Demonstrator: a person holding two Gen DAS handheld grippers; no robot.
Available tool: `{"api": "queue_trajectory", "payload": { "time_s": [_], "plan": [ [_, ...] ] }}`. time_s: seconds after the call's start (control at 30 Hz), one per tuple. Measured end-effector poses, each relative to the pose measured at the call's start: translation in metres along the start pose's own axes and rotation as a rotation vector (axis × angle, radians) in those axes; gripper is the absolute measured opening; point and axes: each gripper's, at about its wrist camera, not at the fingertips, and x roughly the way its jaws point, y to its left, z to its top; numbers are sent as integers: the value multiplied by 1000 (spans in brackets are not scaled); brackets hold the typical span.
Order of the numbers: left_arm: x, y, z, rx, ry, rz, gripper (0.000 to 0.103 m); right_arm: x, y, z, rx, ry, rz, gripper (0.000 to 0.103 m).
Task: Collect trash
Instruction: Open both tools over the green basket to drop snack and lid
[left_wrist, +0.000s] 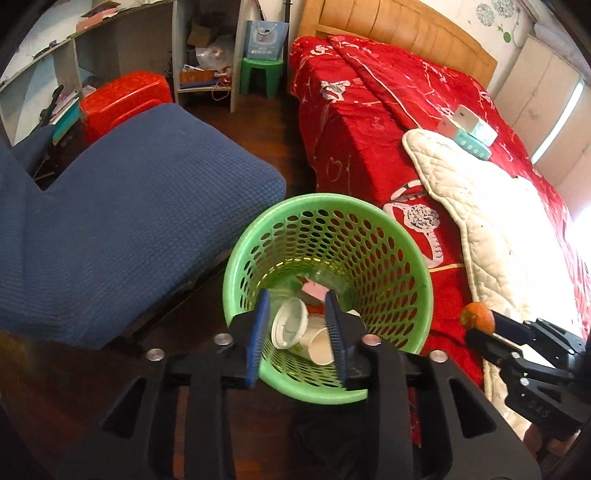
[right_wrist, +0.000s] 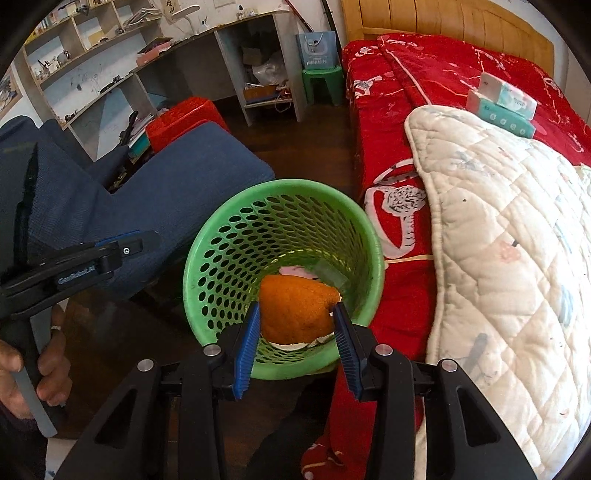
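Beside the red-quilted bed (right_wrist: 424, 122), a green perforated bin (left_wrist: 388, 236) stands on the wooden floor. Left gripper (left_wrist: 297, 341), fingers parted and empty, hangs above paper cups (left_wrist: 310, 332) inside. Right gripper (right_wrist: 297, 343) clamps an orange peel (right_wrist: 295, 306) over the bin's six o'clock rim.

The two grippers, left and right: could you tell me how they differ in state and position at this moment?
The left gripper holds nothing, its jaws open above the paper cups in the green basket; the right gripper is shut on an orange peel. In the left wrist view the left sits over the basket's opening, the right beside its rim, over the bed edge. Both have blue pads and point downward.
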Motion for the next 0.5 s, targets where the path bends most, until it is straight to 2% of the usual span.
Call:
{"api": "queue_trajectory", "payload": {
  "time_s": [0.07, 0.13, 0.23, 0.4, 0.5],
  "plan": [
    [-4, 1, -1, -3, -9, 1, 39, 2, 3, 0, 0, 2, 2, 40],
    [-7, 3, -2, -3, -14, 4, 41, 2, 5, 1, 2, 0, 7, 45],
    [-13, 3, -3, -6, -22, 13, 52, 1, 7, 2, -2, -7, 7, 48],
    [-23, 0, -4, 1, -38, 20, 57, -5, 10, -2, -18, -13, 2, 54],
    [-28, -3, -6, 7, -51, 30, 64, -14, 9, -6, -13, -23, 2, 58]
  ]
}}
